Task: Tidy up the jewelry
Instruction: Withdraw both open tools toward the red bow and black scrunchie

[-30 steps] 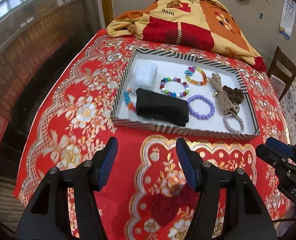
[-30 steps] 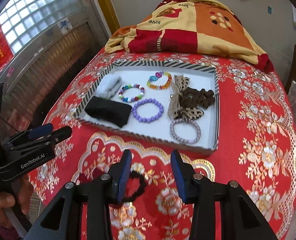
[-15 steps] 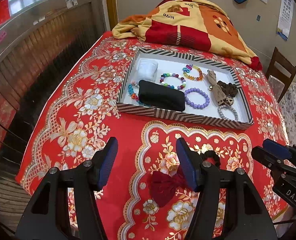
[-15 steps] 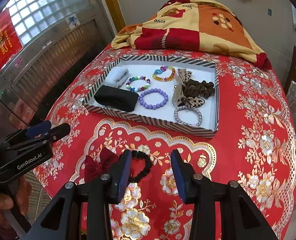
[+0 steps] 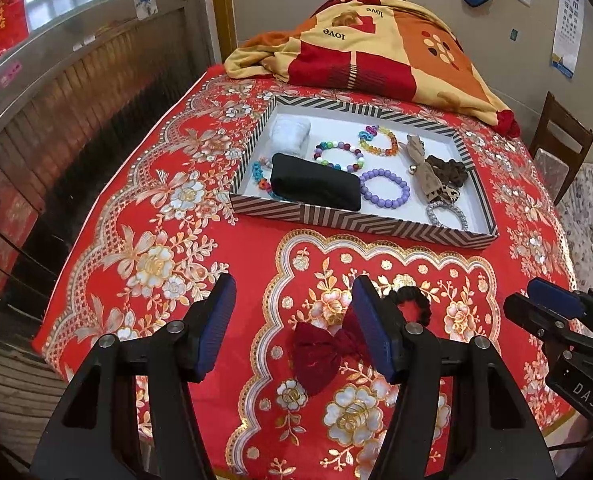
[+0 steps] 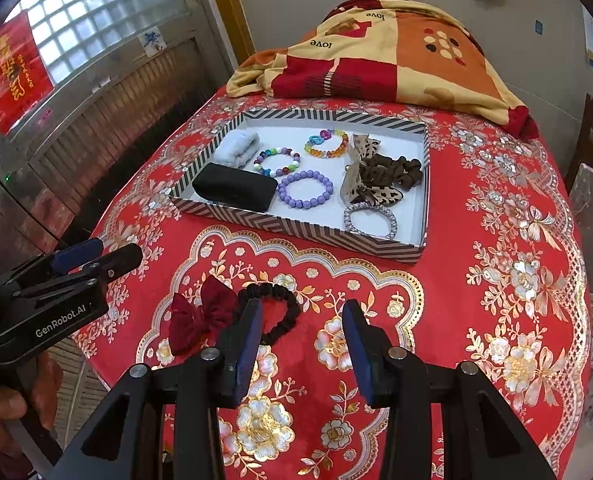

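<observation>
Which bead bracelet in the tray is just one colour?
The purple bead bracelet, beside the black pouch. The other bead bracelets are rainbow-coloured.

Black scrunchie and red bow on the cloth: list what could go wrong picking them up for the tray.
1. The black scrunchie touches the red bow, so tongs closing on one may drag the other.
2. Both lie flat on the tablecloth; a low pinch could bunch it.
3. The tray is crowded, with the silver bracelet by its near wall, so a drop may land on other pieces.
</observation>
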{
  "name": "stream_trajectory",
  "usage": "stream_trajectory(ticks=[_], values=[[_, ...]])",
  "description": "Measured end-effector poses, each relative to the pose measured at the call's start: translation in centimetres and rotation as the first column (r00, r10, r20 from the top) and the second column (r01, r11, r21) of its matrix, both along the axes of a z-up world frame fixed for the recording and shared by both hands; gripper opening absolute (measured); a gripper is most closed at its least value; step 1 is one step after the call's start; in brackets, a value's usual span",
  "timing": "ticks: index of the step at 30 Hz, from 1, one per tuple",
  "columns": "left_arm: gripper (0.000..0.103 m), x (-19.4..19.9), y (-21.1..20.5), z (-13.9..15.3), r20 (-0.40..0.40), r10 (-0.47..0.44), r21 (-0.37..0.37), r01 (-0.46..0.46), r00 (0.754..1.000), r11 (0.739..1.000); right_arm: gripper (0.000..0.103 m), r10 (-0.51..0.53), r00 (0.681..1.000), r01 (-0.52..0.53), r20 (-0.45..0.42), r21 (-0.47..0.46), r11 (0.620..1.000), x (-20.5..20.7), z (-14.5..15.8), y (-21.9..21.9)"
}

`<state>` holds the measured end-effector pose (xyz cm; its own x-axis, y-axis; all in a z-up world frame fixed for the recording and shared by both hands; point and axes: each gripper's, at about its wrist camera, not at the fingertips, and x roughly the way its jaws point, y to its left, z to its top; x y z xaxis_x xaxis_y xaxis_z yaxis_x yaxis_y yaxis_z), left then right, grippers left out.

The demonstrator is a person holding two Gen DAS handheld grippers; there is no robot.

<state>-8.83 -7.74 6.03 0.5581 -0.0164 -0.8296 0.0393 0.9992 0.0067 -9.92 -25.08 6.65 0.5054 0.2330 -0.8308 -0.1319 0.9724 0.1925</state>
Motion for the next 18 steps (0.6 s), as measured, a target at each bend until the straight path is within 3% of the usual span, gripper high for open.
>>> stream_trajectory(ticks=[9,18], values=[[0.06,-1.2,1.0,-0.9,-0.049,-0.001,-0.064,-0.002,0.999,0.998,0.04,0.02,0.999,-0.02,-0.029,-0.002,1.0,-0.9,-1.1,-0.1],[0.06,-2.0,2.4,-3.4,-0.138,-0.032,-0.132,0.013,0.99,0.991,0.04,0.06,0.994,-0.061,-0.087,-0.011,0.998,-0.3,-4.1,1.0]])
